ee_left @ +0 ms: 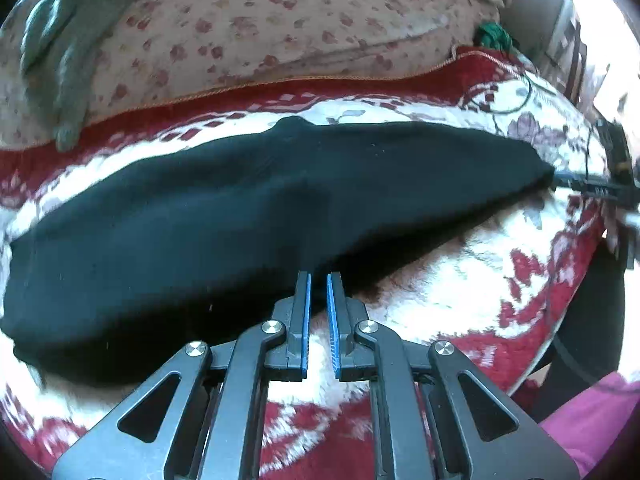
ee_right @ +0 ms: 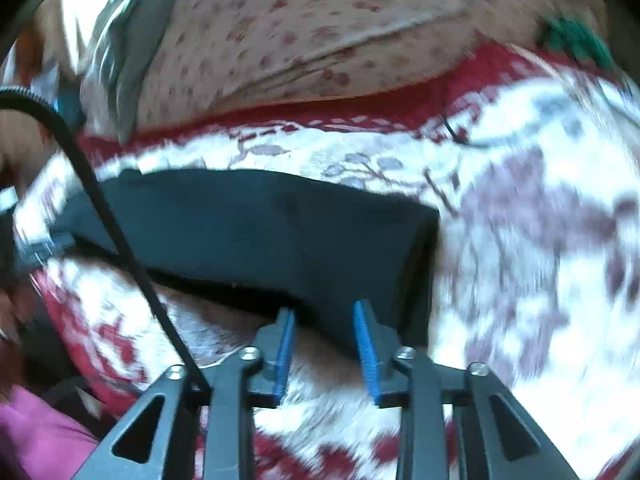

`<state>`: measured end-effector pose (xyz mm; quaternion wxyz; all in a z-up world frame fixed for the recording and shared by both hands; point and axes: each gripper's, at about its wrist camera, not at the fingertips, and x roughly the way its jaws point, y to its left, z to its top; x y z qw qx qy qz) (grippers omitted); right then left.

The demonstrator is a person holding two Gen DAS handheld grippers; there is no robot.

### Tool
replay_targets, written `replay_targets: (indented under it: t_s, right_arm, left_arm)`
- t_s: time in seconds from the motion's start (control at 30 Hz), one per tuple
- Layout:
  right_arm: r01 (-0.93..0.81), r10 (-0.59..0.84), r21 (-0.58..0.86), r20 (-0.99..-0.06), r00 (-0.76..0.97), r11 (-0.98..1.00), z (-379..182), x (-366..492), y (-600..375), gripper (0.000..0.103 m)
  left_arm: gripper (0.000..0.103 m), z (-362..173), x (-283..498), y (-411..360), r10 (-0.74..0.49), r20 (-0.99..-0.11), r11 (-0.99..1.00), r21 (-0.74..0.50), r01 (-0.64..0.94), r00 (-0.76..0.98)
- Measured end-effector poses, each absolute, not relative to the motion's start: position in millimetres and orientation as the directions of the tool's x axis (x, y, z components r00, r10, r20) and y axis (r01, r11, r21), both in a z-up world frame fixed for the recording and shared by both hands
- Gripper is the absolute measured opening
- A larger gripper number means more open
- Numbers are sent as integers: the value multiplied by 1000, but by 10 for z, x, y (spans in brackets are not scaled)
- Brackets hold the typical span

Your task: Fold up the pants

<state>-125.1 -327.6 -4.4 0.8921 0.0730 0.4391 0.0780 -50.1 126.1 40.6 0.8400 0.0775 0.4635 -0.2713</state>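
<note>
Left gripper (ee_left: 319, 276), bottom center of the left wrist view: blue pads nearly together, black cloth edge pinched between the tips. Right gripper (ee_right: 325, 307), bottom center of the right wrist view: jaws apart, tips at the near hem, not pressing. Black pants (ee_left: 248, 208) lie in a long band across mid-frame on the red-and-white blanket (ee_left: 460, 292). Farther up, floral bedding (ee_left: 288, 20); grey cloth (ee_left: 68, 60) upper left.

No readable text, label, brand or number in either wrist view. Blanket (ee_left: 460, 300) and bedsheet (ee_left: 300, 20) carry floral patterns only, no lettering.
</note>
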Motion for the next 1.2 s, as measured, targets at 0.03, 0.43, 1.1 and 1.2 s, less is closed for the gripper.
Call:
replay_targets:
  t_s: [0.03, 0.43, 1.1, 1.2]
  right_arm:
    - [-45, 234, 262, -757, 610, 964, -43, -1332, -3341, 31]
    - [45, 467, 667, -567, 679, 744, -140, -1472, -3232, 38]
    - [102, 399, 839, -356, 845, 534, -292, -1289, -3505, 7]
    - [111, 327, 748, -412, 851, 654, -121, -1303, -3488, 7]
  left_arm:
    - [7, 423, -512, 1305, -389, -819, 848, -139, 511, 422]
    - [25, 691, -614, 1620, -458, -745, 879, -296, 374, 486]
    - [25, 656, -569, 2011, -405, -737, 913, -361, 190, 542]
    - [25, 686, -591, 2162, -385, -728, 918, -365, 154, 568]
